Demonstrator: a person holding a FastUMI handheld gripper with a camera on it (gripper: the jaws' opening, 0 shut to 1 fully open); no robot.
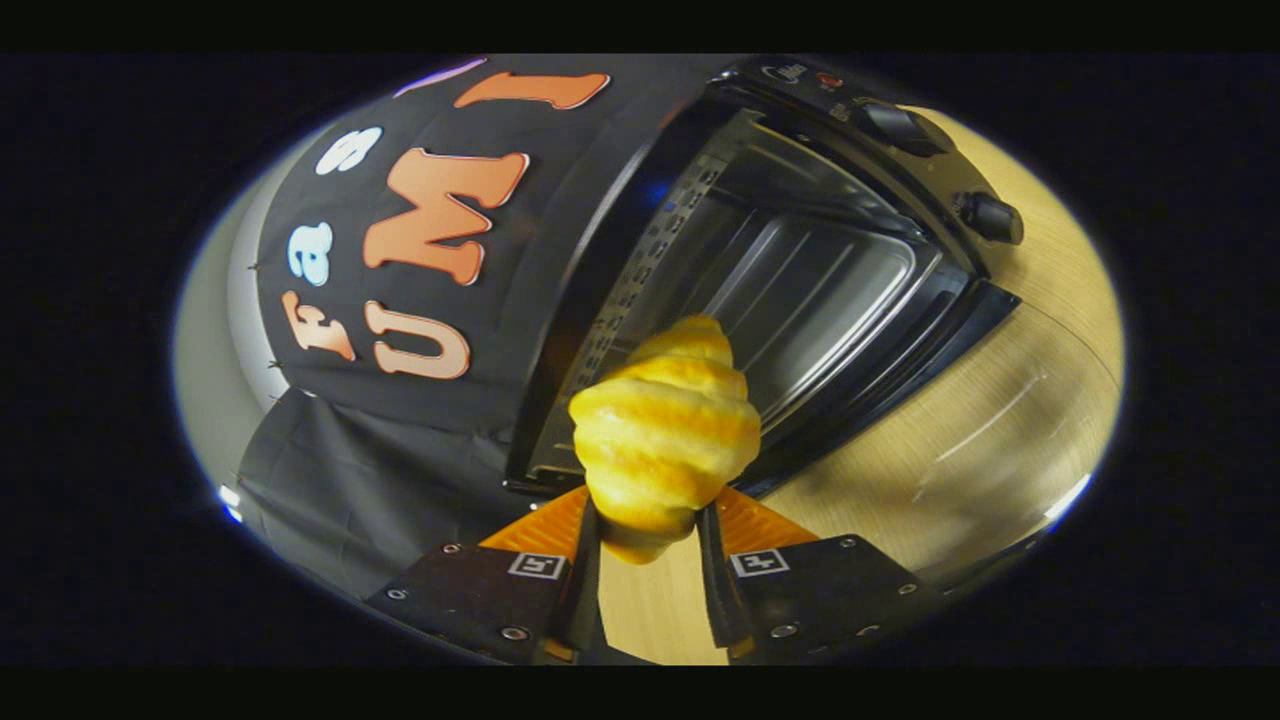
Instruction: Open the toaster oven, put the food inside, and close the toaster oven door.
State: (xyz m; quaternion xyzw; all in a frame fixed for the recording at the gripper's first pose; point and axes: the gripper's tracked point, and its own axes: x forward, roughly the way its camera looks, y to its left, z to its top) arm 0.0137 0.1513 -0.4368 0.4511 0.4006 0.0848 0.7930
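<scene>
**Claw carries the croissant to the open oven**

Our claw squeezes the croissant between both fingers, down at its fat end, so most of the bread sticks out past them. We hold it up in the air, right in front of the toaster oven. Its door is open, and we look into the shiny box inside. The wooden table lies under it. We think the soft bread can slip or bend, because we grip just one end. It can also bump the oven's edge or the door if we go in crooked, since everything looks tilted now.
</scene>
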